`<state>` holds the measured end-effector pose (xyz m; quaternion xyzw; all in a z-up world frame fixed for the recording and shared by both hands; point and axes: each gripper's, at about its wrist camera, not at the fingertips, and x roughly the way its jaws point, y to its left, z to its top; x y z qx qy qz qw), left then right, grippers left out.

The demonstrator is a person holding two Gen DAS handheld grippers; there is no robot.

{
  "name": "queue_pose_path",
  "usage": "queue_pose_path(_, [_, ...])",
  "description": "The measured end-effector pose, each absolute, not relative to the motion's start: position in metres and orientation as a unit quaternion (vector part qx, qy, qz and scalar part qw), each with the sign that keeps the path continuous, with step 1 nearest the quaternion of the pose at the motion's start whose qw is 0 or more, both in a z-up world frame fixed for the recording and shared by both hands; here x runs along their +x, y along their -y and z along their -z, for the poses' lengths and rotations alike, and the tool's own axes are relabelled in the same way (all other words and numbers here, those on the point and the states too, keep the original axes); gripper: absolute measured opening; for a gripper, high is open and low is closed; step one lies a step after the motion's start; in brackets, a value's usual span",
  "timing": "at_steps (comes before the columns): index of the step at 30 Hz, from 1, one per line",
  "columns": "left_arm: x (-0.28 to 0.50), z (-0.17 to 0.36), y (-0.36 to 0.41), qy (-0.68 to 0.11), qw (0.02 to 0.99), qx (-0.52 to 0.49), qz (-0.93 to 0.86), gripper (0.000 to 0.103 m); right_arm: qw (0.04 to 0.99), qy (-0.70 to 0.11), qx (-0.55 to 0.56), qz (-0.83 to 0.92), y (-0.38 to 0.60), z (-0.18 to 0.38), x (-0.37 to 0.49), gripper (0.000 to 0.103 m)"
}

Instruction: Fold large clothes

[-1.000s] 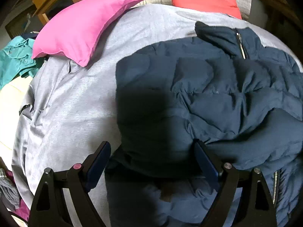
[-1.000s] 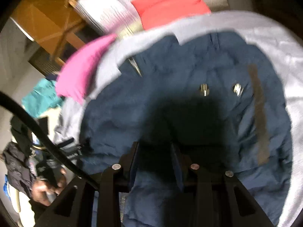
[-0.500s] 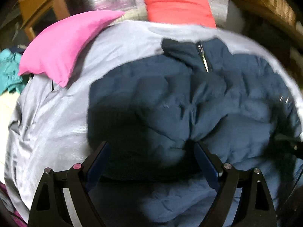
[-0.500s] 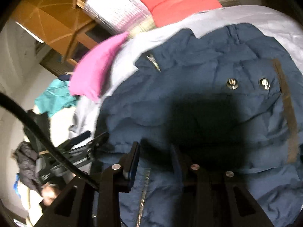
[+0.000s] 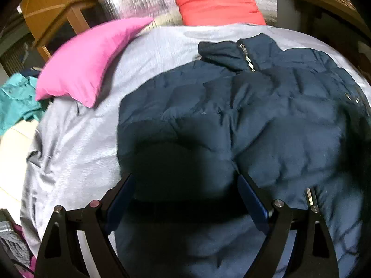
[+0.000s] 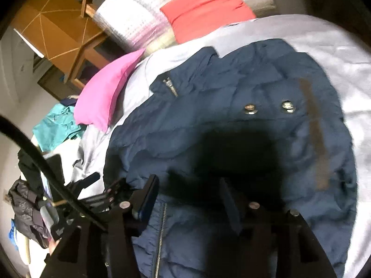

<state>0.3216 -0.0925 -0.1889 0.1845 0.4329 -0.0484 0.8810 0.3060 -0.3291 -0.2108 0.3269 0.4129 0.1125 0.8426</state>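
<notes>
- Bed under a grey cover fills both views; we find bare grey cloth to the left of the jacket and along its far and right edges.
- Navy puffer jacket lies spread on the bed, collar toward the pillows, its left edge lying straight; we can read no label or writing on it.
- Pink pillow sits at the bed's far left corner, apart from the jacket; a red pillow lies beyond the collar.
- Left gripper hovers over the jacket's near left part, jaws wide apart with only cloth below them and nothing held, as wide as a second ago.
- Right gripper has just been opening: its jaws, nearly together a second ago on a fold of fabric, now stand about half apart over the jacket and grip nothing.
- Two metal snaps and the collar zip show clearly in the right view.
</notes>
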Motion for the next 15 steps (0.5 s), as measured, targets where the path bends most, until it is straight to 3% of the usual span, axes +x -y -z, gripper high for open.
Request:
queue_pose_path(3, [0.298,0.183,0.095,-0.408,0.888,0.203,0.055,0.090,0.850,-0.404,0.326,-0.090,0.334,0.207,0.285,0.059])
queue_pose_path(7, [0.268,0.179,0.099,-0.372,0.898,0.228,0.063,0.090,0.854,-0.391,0.335,-0.077,0.337,0.204,0.253,0.070])
queue_pose_path(15, [0.218,0.181,0.091,-0.357,0.903,0.226,0.078,0.090,0.854,-0.399,0.327,-0.064,0.325,0.210,0.198,0.071])
